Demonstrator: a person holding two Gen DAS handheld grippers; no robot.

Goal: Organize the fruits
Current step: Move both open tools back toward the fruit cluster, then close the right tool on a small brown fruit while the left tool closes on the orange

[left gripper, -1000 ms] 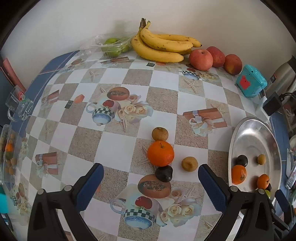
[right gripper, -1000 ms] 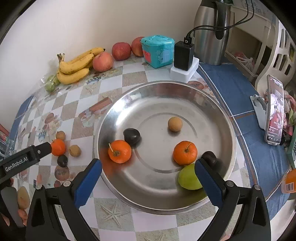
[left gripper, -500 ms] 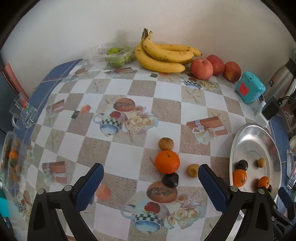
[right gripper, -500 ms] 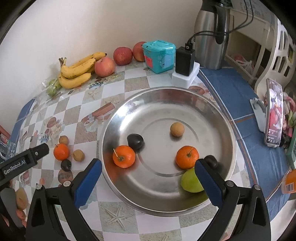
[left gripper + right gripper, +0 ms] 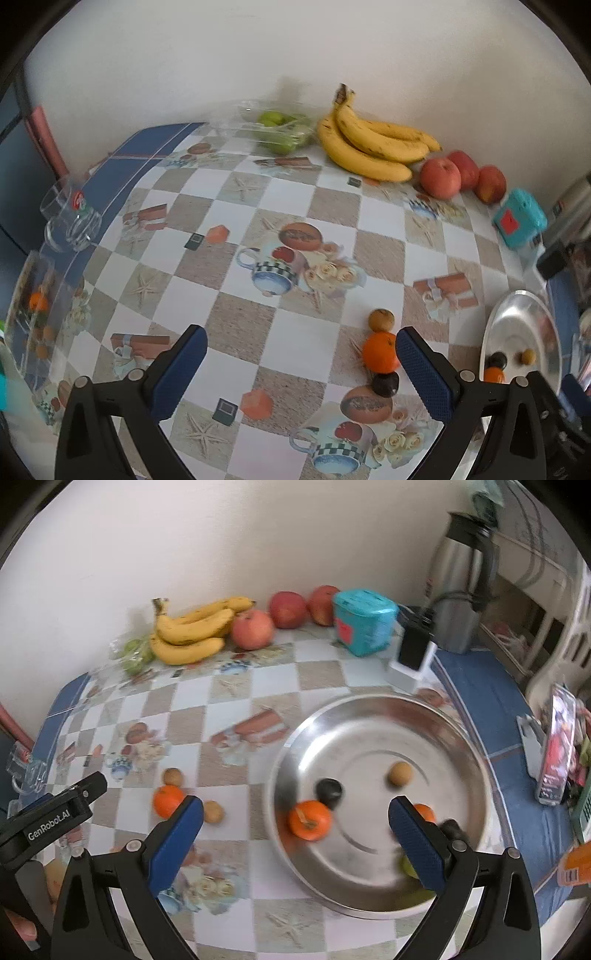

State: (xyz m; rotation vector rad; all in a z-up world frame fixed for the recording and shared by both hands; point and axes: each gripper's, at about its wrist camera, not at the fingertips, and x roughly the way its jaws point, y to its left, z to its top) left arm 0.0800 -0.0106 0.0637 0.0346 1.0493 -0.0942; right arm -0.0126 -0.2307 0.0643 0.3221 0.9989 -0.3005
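— How far along is the sorting?

— Partway, I'd judge. The steel bowl (image 5: 373,716) already holds several small fruits: an orange in the bowl (image 5: 309,819), a dark plum (image 5: 328,788), a tan round fruit (image 5: 399,773), and a second orange (image 5: 424,811) half hidden behind a finger.

— And what's left out?

— The banana bunch (image 5: 188,631) and three red apples (image 5: 252,629) sit by the wall, with a bag of green fruit (image 5: 280,131) next to them. Nearer on the checked surface (image 5: 236,199) lie a loose orange (image 5: 380,352), a brown fruit (image 5: 381,320) just above it, a dark fruit (image 5: 385,383) touching it below, and another tan one (image 5: 213,811) beside them.

— The tools?

— The left gripper (image 5: 301,369) and the right gripper (image 5: 295,840) both have their fingers spread wide, holding nothing.

— Anything unclear?

— A green fruit and another dark one at the bowl's near edge are blurred and mostly covered by the right finger. The left view cuts off most of the bowl. Whether the bananas and apples are meant to move, I can't say.
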